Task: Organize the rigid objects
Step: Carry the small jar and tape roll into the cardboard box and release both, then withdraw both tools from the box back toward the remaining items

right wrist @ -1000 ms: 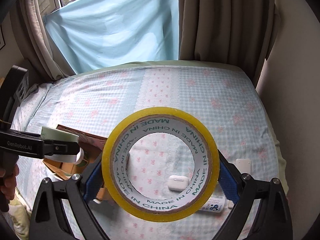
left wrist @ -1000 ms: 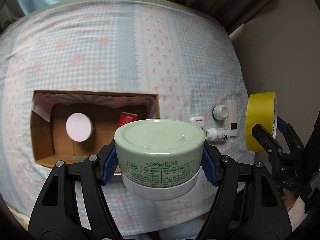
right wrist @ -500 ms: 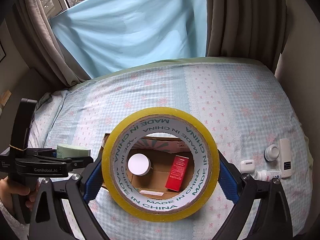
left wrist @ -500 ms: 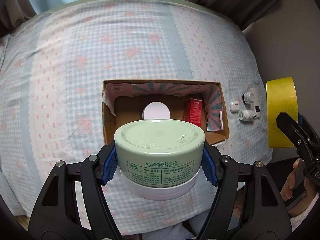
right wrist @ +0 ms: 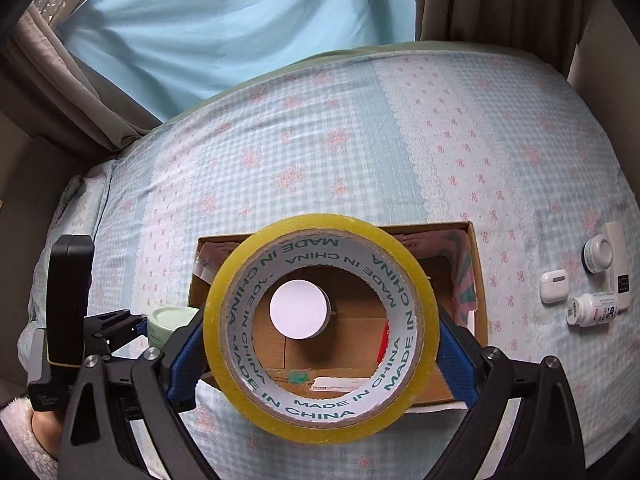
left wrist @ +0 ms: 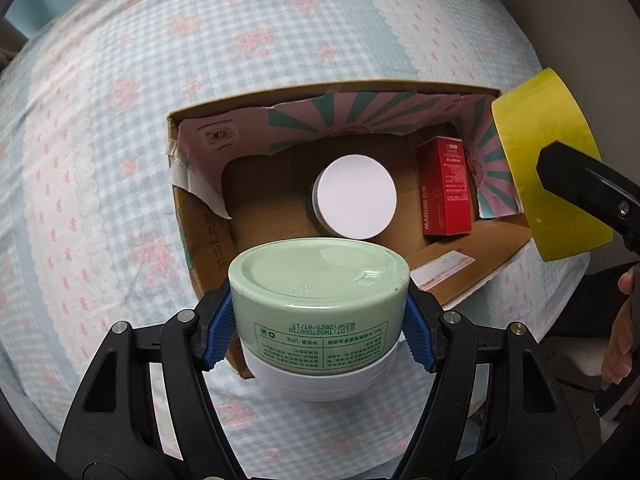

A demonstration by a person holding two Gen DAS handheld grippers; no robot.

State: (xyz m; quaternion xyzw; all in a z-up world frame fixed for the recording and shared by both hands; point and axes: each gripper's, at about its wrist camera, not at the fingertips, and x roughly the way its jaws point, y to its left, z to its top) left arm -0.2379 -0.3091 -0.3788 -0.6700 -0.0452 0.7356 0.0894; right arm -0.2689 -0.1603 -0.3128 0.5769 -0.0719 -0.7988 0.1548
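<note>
My left gripper [left wrist: 319, 326] is shut on a pale green jar [left wrist: 320, 280] with a white base, its blue pads pressed on both sides. The jar hangs over the near edge of an open cardboard box [left wrist: 208, 236] on the bed. Inside the box stand a white-lidded jar [left wrist: 354, 197] and a red carton [left wrist: 444, 188]. My right gripper [right wrist: 320, 350] is shut on a yellow tape roll [right wrist: 320, 322], held over the same box [right wrist: 476, 272]; the white lid [right wrist: 298, 308] shows through its core. The tape roll [left wrist: 548, 168] hangs at the right in the left wrist view.
On the checked bedspread [right wrist: 360, 140] right of the box lie a white earbud case [right wrist: 554, 286], a small white bottle [right wrist: 592, 308], a round white-capped pot [right wrist: 598, 256] and a white stick-shaped item [right wrist: 618, 264]. Curtains and a blue sheet stand behind the bed. A hand [left wrist: 620, 340] shows at right.
Both grippers have come down and over the cardboard box, which is now larger and nearer in both views. The jar and the tape roll stay gripped.
</note>
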